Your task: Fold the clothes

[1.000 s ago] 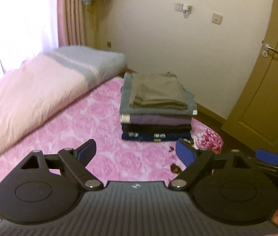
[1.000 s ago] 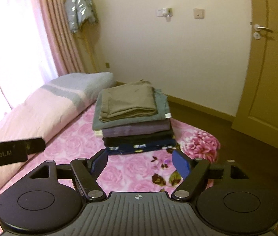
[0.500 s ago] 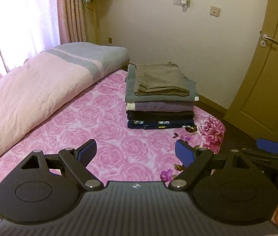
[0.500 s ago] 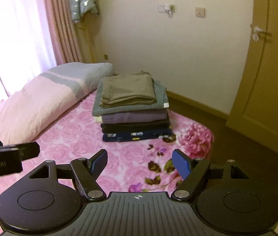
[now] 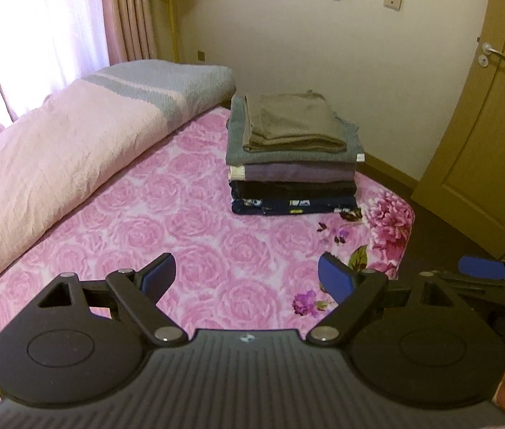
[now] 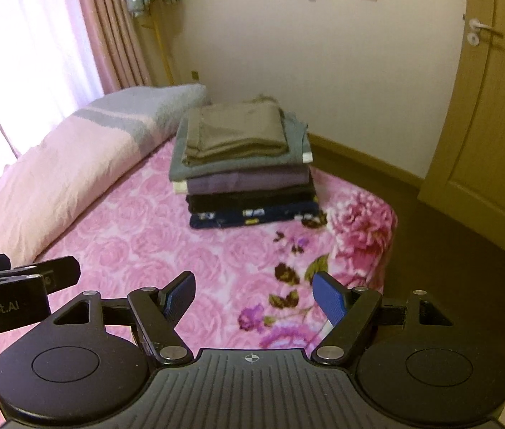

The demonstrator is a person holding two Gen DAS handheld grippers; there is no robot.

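Clothes sit folded in a squared stack (image 5: 293, 159) at the centre of both views, on the far end of your bed (image 5: 188, 236): an olive-brown piece on top, soft grey-green knit below, then mauve, black, and a navy print at the bottom. The bedspread is plush pink with a rose pattern; a crinkled pale-pink duvet (image 5: 55, 164) with a grey woven band lies rolled along the left of the frame. Your left gripper (image 5: 246, 279) hovers with jaws spread and empty, blue ribbed pads facing each other. Your right gripper (image 6: 254, 295) is likewise released, nothing between its jaws. A tan door (image 6: 484, 107) fills the right.
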